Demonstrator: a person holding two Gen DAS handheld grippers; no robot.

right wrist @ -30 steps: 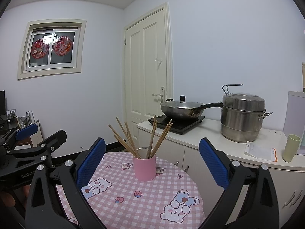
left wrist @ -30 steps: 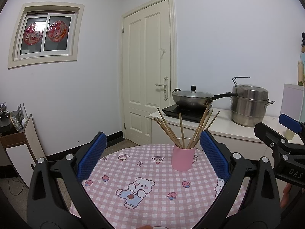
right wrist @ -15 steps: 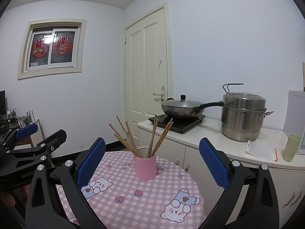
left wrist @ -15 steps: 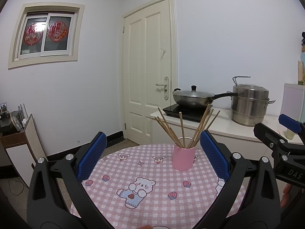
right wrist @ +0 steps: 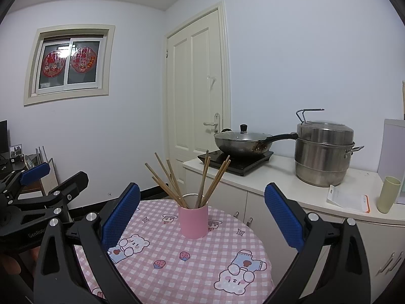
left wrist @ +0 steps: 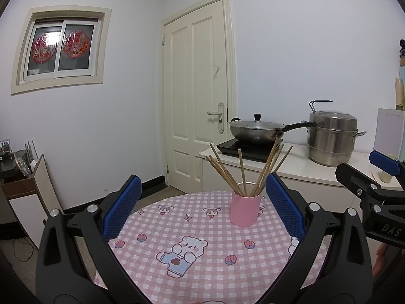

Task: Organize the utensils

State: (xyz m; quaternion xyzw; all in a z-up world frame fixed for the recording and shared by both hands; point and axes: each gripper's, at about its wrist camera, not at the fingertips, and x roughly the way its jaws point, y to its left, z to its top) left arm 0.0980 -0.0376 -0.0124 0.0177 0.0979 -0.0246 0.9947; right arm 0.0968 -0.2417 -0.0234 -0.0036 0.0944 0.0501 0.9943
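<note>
A pink cup (left wrist: 245,210) (right wrist: 193,222) stands upright on the round table (left wrist: 202,276) (right wrist: 253,273), which wears a pink checked cloth with bears. Several wooden chopsticks (left wrist: 265,171) (right wrist: 169,181) fan out of the cup. My left gripper (left wrist: 202,207) hovers open over the near side of the table, its blue pads wide apart, the cup beyond them to the right of centre. My right gripper (right wrist: 202,214) is also open and holds nothing; the cup sits between and beyond its pads. Each gripper shows at the edge of the other's view.
A white counter (right wrist: 278,185) right of the table carries an induction hob with a lidded wok (right wrist: 243,144), a steel steamer pot (right wrist: 324,154), a pale green cup (right wrist: 388,193) and a packet. A cream door (left wrist: 197,96) stands behind. A low shelf (left wrist: 22,192) is at left.
Almost nothing moved. The views drift very slightly; the cup sits marginally lower and to the right in both. Both grippers stay open.
</note>
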